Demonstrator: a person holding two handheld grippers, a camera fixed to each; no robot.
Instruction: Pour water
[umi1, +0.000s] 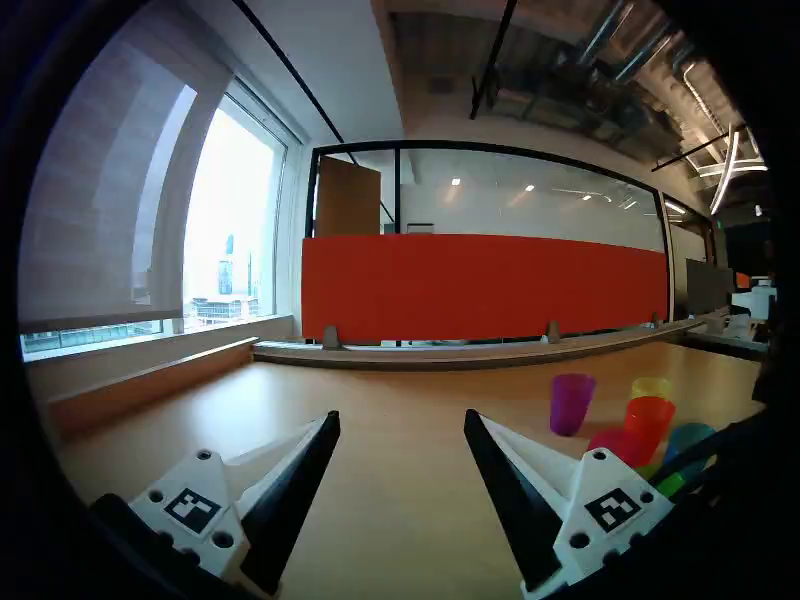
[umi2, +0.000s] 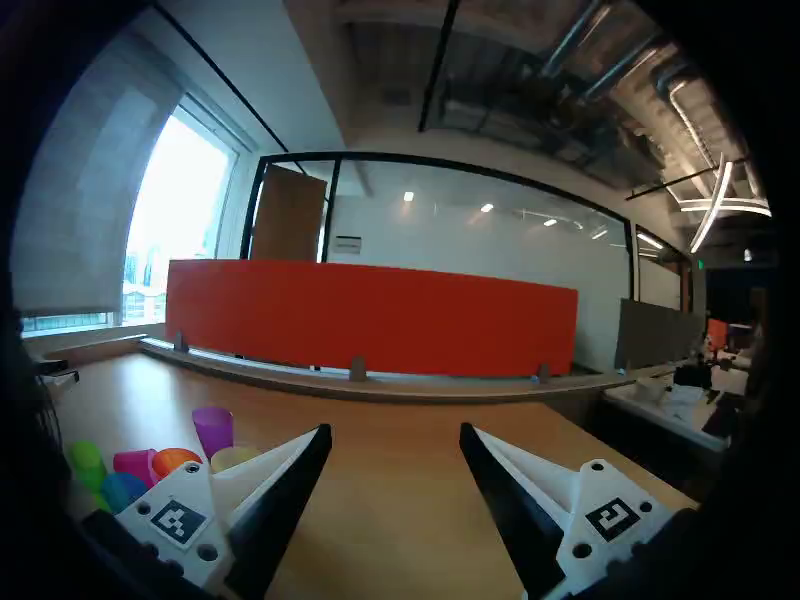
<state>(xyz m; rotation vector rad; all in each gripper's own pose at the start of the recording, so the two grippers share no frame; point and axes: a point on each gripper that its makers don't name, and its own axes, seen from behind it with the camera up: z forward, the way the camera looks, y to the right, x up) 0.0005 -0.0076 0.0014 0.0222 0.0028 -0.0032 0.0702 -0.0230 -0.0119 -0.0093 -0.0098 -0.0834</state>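
Ahead of my left gripper (umi1: 401, 415) the pale wooden tabletop (umi1: 400, 500) lies free; a cluster of coloured plastic cups (umi1: 645, 420) crowds its right, a red partition panel (umi1: 480, 285) stands beyond.

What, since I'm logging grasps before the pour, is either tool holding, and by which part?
Nothing. The left tool and right tool are both open and empty; the cups stand untouched.

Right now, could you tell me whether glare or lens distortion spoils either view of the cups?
Left gripper view: the window is blown out white, but the purple cup is sharp and evenly lit. Right gripper view: the fisheye bows the red partition, and the cup cluster sits small near the dim left edge.
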